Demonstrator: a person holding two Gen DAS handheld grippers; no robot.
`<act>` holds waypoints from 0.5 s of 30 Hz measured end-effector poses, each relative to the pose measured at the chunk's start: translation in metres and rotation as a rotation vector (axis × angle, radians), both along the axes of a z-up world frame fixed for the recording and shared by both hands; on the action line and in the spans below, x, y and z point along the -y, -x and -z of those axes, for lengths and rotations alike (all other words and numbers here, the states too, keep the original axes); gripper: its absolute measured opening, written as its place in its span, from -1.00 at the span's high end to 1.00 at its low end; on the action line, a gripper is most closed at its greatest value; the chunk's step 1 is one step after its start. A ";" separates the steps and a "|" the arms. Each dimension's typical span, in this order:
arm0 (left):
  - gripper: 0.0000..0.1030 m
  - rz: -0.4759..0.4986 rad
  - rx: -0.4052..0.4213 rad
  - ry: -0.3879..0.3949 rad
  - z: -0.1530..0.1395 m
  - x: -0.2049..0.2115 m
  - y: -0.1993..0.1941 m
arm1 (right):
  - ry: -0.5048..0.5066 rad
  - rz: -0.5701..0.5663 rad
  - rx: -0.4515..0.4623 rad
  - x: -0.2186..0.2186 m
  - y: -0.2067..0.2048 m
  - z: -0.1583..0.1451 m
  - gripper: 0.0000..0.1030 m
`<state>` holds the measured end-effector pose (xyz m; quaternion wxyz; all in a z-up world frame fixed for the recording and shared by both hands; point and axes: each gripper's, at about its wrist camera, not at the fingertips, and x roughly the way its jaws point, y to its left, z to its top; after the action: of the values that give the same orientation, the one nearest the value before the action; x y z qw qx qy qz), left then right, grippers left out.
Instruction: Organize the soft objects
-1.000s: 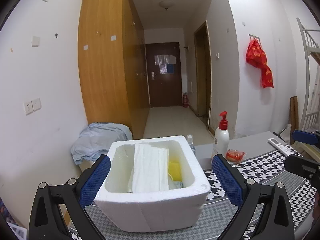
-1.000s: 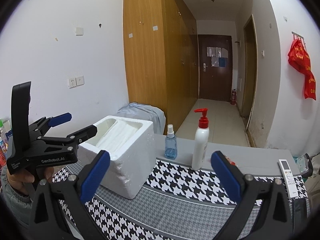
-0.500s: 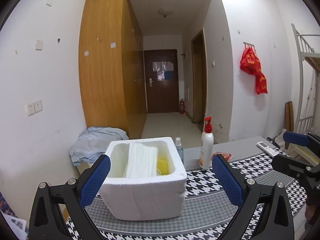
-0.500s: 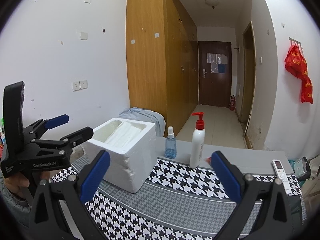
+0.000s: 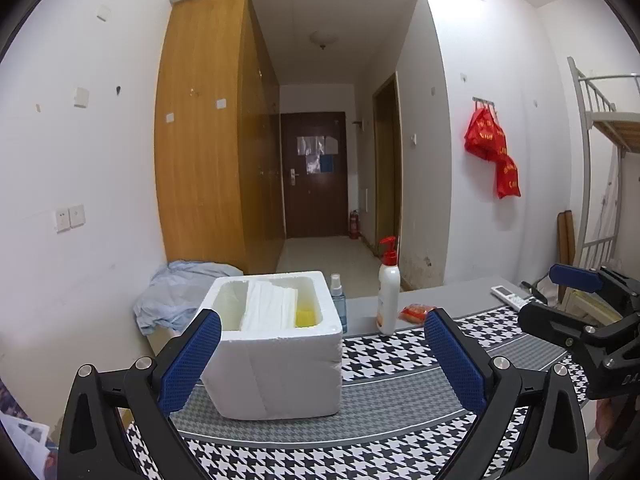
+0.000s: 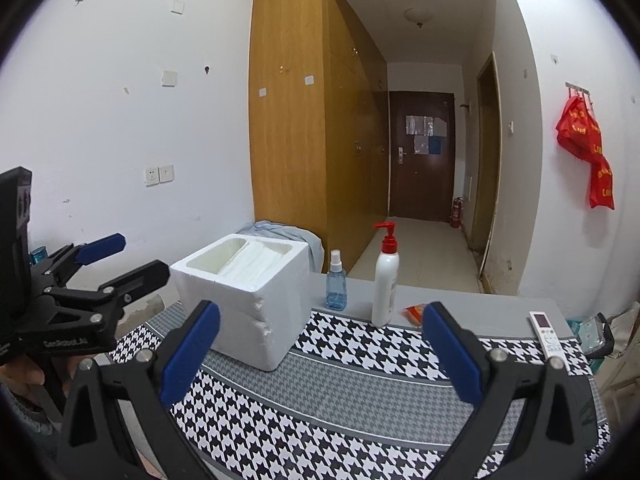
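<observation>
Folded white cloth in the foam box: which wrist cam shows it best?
Left wrist: it looks into the white foam box, showing the folded white cloth beside something yellow. Right wrist sees only the cloth's top over the rim.

Houndstooth-clothed table (image 6: 360, 392) carries foam box (image 6: 256, 300), bottles.

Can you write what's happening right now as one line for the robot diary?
left tool: open, empty | right tool: open, empty | foam box: on table, holds white cloth and something yellow
</observation>
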<state>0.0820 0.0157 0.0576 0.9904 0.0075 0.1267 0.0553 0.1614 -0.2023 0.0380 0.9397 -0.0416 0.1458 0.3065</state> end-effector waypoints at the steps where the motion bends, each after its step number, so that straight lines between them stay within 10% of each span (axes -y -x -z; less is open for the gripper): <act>1: -0.98 0.000 0.004 0.001 0.000 0.000 0.002 | -0.002 -0.001 0.002 0.001 0.002 0.000 -0.99; 15: -0.98 0.006 0.052 0.001 0.011 0.005 0.025 | -0.031 0.021 0.037 0.010 0.022 0.008 -0.99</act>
<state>0.0569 0.0102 0.0465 0.9935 0.0060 0.1008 0.0523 0.1395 -0.2125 0.0296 0.9459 -0.0313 0.1240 0.2982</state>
